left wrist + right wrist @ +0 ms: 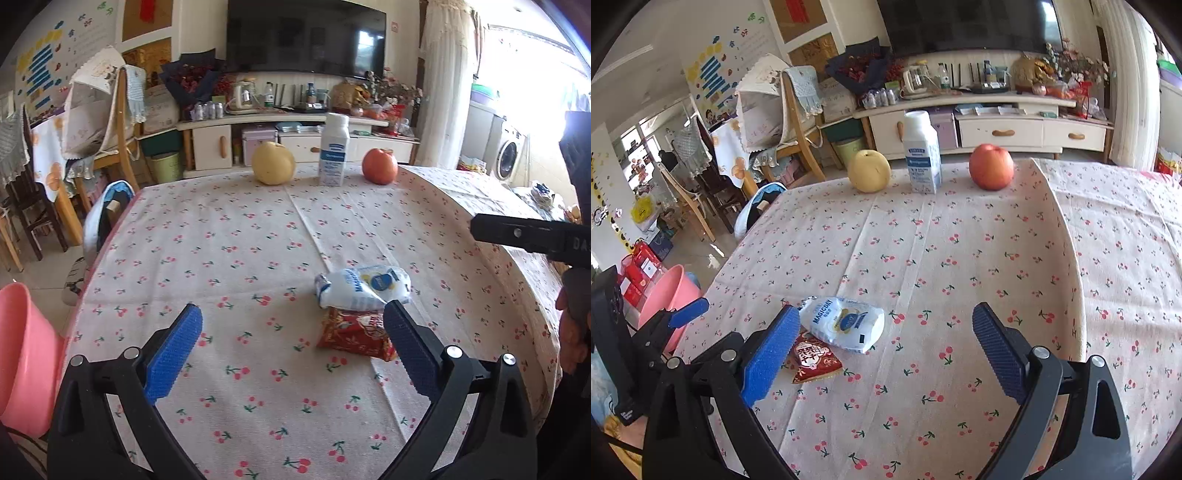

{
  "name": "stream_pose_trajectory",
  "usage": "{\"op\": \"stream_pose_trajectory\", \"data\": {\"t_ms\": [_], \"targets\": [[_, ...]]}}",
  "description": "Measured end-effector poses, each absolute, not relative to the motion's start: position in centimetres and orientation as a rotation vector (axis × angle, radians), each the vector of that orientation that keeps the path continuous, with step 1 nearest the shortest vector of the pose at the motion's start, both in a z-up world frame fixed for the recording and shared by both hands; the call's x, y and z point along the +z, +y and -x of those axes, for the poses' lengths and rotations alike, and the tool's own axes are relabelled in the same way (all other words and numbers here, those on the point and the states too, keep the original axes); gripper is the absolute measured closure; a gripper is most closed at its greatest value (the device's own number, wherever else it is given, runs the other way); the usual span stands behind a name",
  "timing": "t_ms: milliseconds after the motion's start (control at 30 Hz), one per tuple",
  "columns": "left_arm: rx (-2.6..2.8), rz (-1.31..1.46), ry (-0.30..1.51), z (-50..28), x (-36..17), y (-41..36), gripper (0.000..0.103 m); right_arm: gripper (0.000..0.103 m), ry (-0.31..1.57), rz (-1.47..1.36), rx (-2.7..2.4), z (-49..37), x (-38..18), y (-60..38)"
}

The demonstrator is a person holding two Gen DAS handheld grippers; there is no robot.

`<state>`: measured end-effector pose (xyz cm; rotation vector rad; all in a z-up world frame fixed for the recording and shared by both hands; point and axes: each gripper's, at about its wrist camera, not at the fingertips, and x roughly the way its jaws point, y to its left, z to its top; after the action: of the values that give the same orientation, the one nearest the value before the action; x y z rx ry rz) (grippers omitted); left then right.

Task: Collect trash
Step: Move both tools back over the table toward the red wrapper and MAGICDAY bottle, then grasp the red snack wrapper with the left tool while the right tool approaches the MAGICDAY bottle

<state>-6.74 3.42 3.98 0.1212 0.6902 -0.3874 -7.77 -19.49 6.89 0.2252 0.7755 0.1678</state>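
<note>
The left gripper point(293, 317) and right gripper point(884, 319) both gape wide, holding nothing. Two wrappers lie touching: white point(364, 286) and red point(354, 334), by the left gripper's right finger. Only the right view shows a boxes pile point(641, 267). One pear point(868, 171), one carton point(922, 153), one apple point(991, 167) beyond; one pink bin point(26, 354) at left.

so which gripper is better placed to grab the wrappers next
Probably left. The left gripper is open, with the red wrapper and white wrapper by its right finger, and the pink bin on its side. The right gripper is also open.
</note>
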Motion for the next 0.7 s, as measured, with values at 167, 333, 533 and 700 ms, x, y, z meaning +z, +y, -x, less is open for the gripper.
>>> {"op": "stream_pose_trajectory", "data": {"t_ms": [167,333,533,700], "targets": [[-0.469,-0.161,0.763,6.2,1.7,0.7,0.004,0.009,0.813,-0.225,0.184,7.1,6.2,-19.3],[-0.506,-0.155,0.827,5.1,-0.1,-0.6,0.004,0.009,0.826,-0.214,0.204,6.5,6.0,-18.7],[-0.508,-0.141,0.865,3.7,-1.0,-1.2,0.004,0.009,0.846,-0.209,0.224,5.3,5.6,-18.2],[-0.513,-0.133,0.896,2.9,-1.3,-1.5,0.004,0.009,0.868,-0.194,0.245,4.4,5.1,-17.3]]}}
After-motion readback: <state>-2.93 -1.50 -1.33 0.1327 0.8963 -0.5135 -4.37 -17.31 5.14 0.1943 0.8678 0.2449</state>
